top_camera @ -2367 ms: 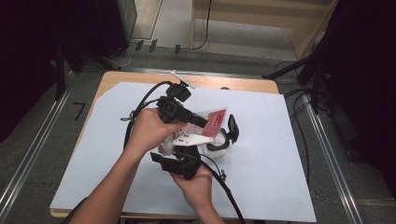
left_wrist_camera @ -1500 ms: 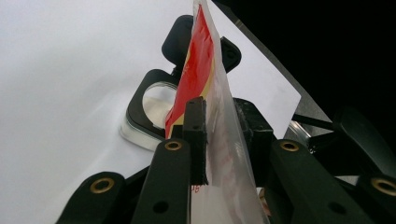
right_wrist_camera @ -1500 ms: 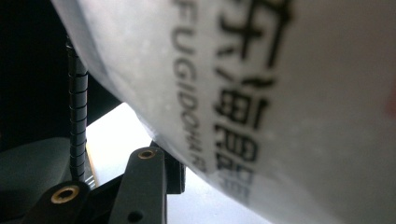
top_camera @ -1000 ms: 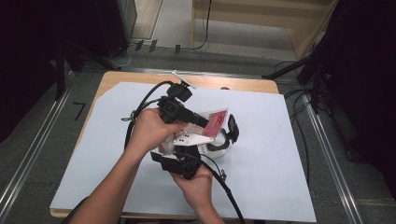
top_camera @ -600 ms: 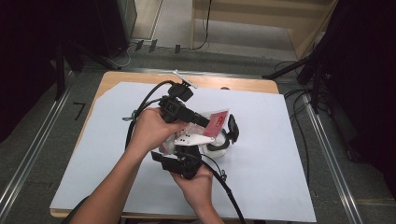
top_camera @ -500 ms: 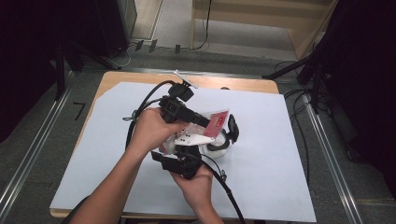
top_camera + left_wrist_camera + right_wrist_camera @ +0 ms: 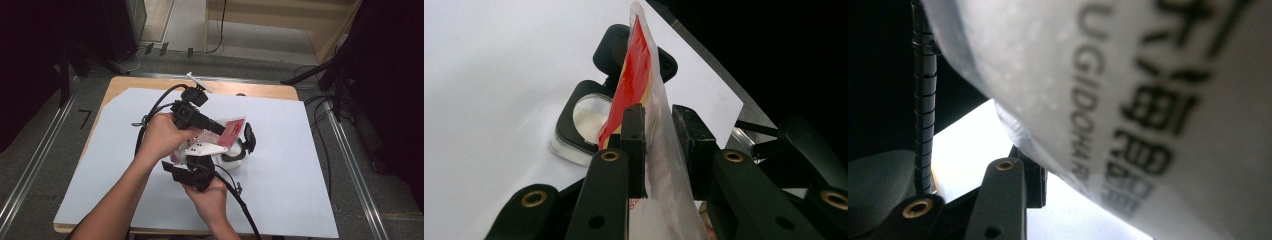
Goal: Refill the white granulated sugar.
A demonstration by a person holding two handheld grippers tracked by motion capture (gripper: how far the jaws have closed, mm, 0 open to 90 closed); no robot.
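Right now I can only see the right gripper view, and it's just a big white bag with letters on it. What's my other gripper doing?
Observer: The left gripper has the packet between its jaws, just below the packet's red top.
Operator: Is anything on the table near it?
Observer: Yes. A black-rimmed container sits open on the white sheet, just past the packet.
Operator: Where's its lid?
Observer: The black lid is flipped up at the container's right edge in the high view.
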